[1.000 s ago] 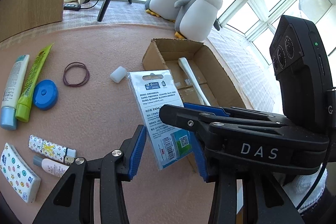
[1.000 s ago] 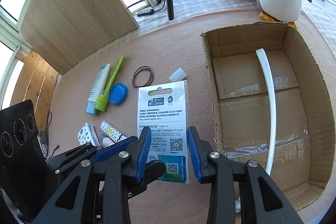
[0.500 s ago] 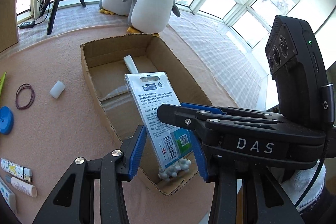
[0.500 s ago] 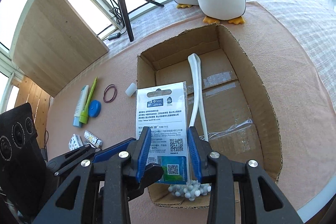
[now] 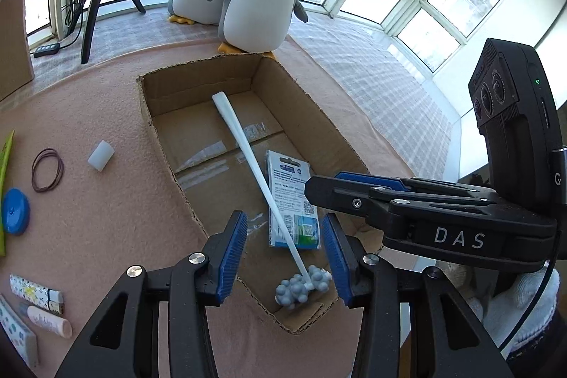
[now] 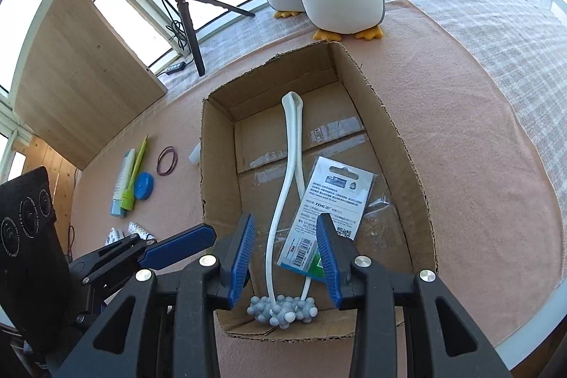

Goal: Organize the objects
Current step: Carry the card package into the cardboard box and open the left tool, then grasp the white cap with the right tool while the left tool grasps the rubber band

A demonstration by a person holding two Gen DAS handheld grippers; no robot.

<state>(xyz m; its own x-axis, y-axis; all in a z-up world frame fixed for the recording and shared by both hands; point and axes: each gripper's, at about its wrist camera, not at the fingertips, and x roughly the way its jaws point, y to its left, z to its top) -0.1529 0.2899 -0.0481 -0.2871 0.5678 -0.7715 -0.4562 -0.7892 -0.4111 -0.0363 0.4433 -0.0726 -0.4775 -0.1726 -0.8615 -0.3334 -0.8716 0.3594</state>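
The thin, light, bendy packet [image 6: 329,215] lay flat in the box [image 6: 411,144] at 6 o'clock, best pinched by its edge, while both tongs [image 5: 283,250] [image 6: 285,257] hung half open, holding nothing.

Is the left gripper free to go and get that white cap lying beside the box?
Probably yes. The left gripper holds nothing, its jaws stand apart, and the white cap lies alone on the pink mat, outside the box, with nothing over it.
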